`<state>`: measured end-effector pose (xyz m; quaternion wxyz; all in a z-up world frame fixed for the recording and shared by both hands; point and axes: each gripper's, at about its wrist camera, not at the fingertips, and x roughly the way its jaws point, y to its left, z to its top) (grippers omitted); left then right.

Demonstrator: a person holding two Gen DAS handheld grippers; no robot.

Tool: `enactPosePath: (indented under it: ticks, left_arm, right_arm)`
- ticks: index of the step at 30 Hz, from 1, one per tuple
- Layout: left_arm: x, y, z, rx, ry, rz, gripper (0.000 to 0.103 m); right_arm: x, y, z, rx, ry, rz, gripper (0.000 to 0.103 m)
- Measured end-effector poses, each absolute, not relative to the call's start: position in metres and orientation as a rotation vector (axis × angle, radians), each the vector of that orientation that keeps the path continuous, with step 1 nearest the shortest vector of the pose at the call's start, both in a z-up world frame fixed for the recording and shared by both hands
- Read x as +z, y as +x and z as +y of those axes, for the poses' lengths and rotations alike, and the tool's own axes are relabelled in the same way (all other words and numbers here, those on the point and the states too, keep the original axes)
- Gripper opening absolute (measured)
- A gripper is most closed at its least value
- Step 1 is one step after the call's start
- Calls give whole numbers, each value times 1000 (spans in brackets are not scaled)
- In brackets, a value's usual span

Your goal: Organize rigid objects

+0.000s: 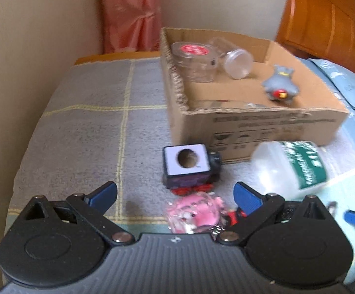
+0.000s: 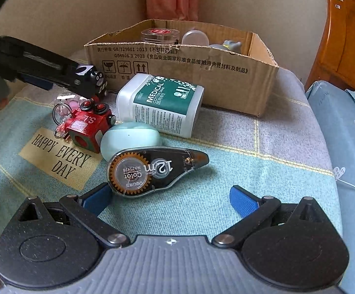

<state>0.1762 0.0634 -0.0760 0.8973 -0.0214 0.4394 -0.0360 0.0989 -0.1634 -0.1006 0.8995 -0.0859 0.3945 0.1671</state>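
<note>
A cardboard box (image 1: 263, 127) (image 2: 226, 83) on the blanket holds a clear jar with a red lid (image 1: 194, 58), a clear plastic cup (image 1: 236, 62) and a grey figure (image 1: 281, 84). In front of the box lie a black toy train block (image 1: 189, 166) (image 2: 96, 78), a pink keychain charm (image 1: 197, 212), a cotton swab container (image 1: 292, 169) (image 2: 162, 105), a red toy train block (image 2: 87, 127), a mint oval case (image 2: 129, 140) and a correction tape dispenser (image 2: 153, 169). My left gripper (image 1: 175, 193) is open above the pink charm. My right gripper (image 2: 170, 196) is open just short of the tape dispenser.
The blanket (image 2: 226, 183) covers a bed with a wall at the left. A wooden headboard (image 2: 344, 39) and blue pillows (image 2: 344, 127) stand at the right. A pink curtain (image 1: 131, 17) hangs behind the box.
</note>
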Motion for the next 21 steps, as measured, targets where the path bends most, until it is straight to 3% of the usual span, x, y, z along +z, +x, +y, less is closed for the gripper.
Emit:
enactPosePath:
  ticks: [21]
  left_arm:
    - [-77, 124, 102, -18, -42, 904, 101]
  right_arm:
    - [-99, 92, -166, 344, -176, 811, 103]
